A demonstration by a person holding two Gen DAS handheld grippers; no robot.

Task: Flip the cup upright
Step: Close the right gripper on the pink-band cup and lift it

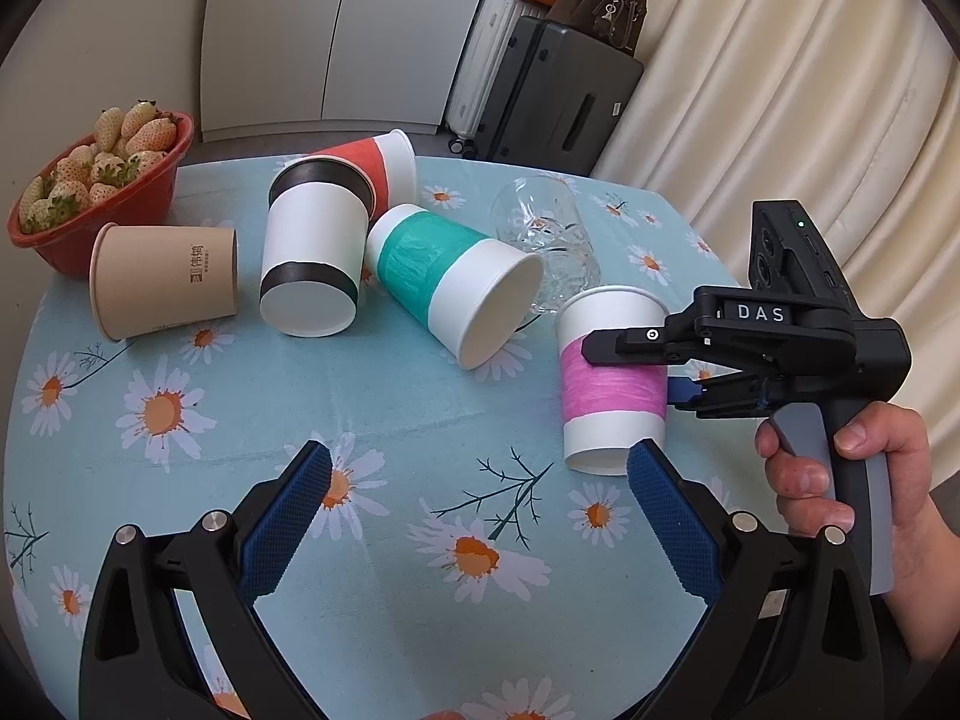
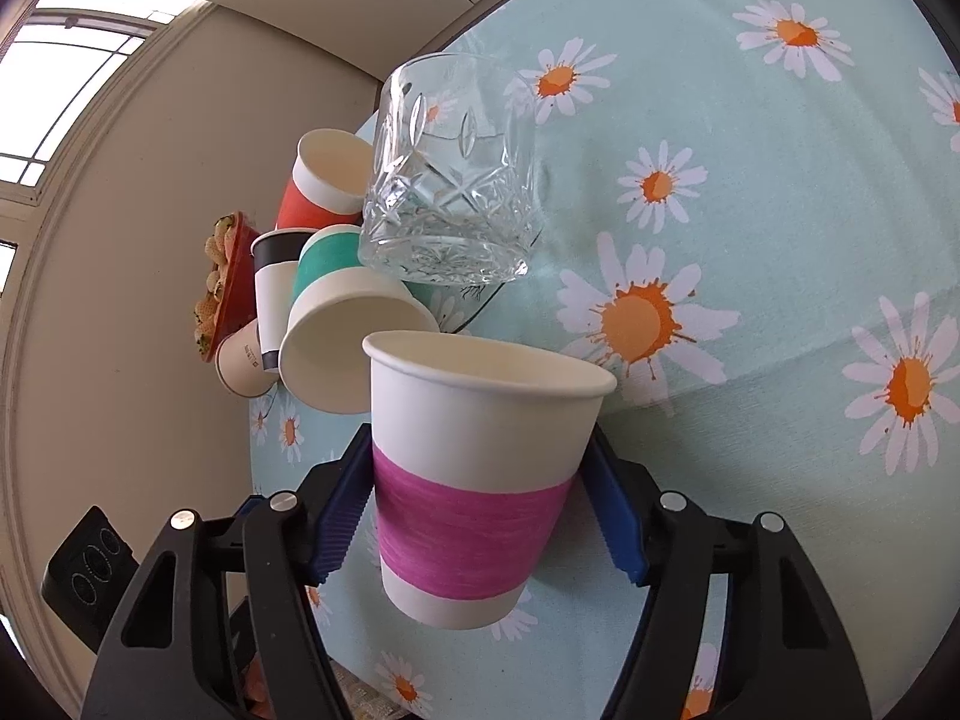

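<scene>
Pink-banded paper cup stands upright on table at 3 o'clock in left view. Right gripper clamps pink band mid-wall. Light, thin, crushable: grip gently. Left gripper spread wide, holding nothing.

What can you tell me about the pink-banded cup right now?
The pink-banded cup is white paper with a magenta band around its middle and a rolled rim. It stands upright, mouth up, and looks empty. The right gripper is shut on it, fingers on both sides. Its base looks at or just above the tablecloth.
</scene>
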